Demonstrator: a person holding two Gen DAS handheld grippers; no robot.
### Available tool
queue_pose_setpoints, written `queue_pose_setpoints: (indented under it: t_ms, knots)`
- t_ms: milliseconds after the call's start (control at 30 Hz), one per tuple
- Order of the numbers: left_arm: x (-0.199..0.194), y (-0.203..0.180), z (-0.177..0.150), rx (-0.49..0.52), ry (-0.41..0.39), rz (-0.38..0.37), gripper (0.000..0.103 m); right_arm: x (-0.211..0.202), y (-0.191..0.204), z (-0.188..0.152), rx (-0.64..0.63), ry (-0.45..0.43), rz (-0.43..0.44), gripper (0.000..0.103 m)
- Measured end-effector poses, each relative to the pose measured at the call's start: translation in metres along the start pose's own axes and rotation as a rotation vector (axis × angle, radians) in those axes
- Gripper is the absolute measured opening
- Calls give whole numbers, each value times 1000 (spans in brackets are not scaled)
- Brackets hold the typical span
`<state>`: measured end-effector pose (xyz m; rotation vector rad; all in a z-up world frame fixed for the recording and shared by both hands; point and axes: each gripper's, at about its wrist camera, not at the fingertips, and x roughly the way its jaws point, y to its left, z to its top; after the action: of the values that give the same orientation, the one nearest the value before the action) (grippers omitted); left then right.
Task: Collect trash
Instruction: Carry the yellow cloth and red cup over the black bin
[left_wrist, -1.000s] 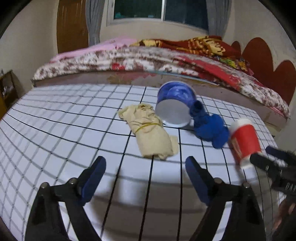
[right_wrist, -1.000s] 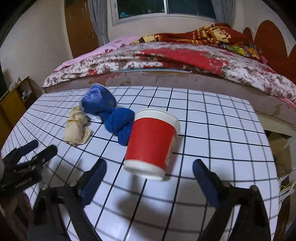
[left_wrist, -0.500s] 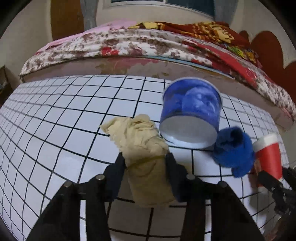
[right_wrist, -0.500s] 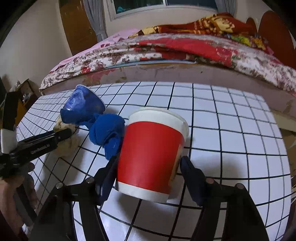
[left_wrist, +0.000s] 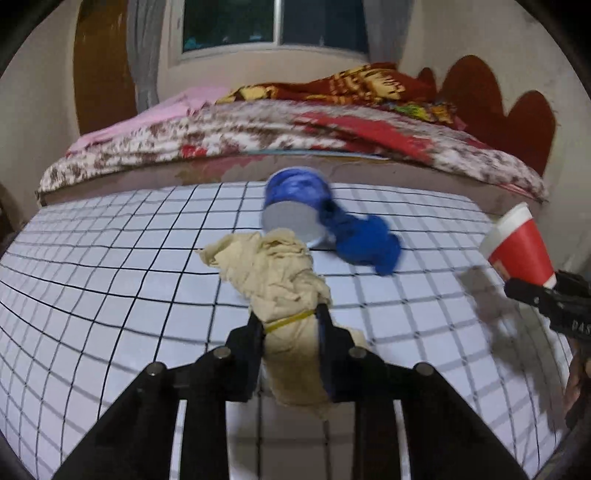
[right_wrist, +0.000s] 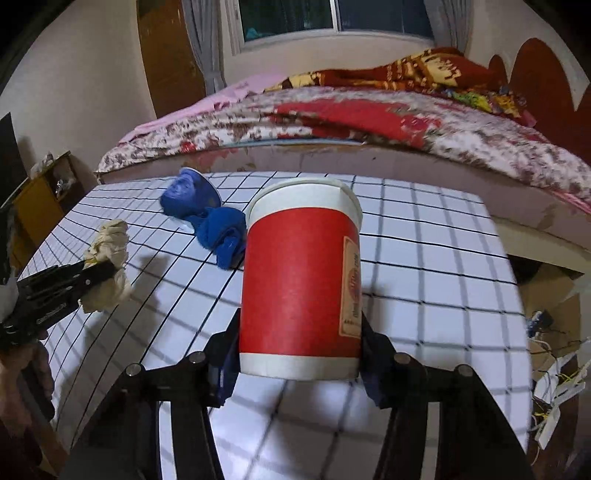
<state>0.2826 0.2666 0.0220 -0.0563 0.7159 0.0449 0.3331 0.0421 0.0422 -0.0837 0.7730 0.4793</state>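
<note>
Left wrist view: the left gripper (left_wrist: 290, 332) is clamped on the rag (left_wrist: 284, 295), lifted off the table (left_wrist: 110, 277); grip at the rubber band so it won't slip. Right gripper (right_wrist: 299, 350) pinches the cup (right_wrist: 301, 280) near its base; squeeze gently, keep it upright. Ahead lie the blue cloth (left_wrist: 369, 243) and tub (left_wrist: 295, 210).

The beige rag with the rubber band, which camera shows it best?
The left wrist view: the beige rag fills the centre, pinched between the left gripper fingers, with the yellow band and folds clear. The right wrist view shows it only small at the left edge, partly hidden by that gripper.
</note>
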Motion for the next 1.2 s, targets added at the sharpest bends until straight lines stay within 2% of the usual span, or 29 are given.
queue_pose_setpoints:
  t_ms: [267,567,900,1200]
  knots:
    - [-56,-37,-19,24,-59,-57,28,-70,-15,-32,47,-56,1,56]
    - [-109,-92,-39,100,-120,-104,28,-139,-21,-63,55,-108,-7,56]
    - [-147,-136,-56,150,-154,-163,28,-199,-33,-97,57,-154,-36,56]
    - [-169,-171,-68,175,-167,-209,28,-250,-62,-128,81,-205,-86,56]
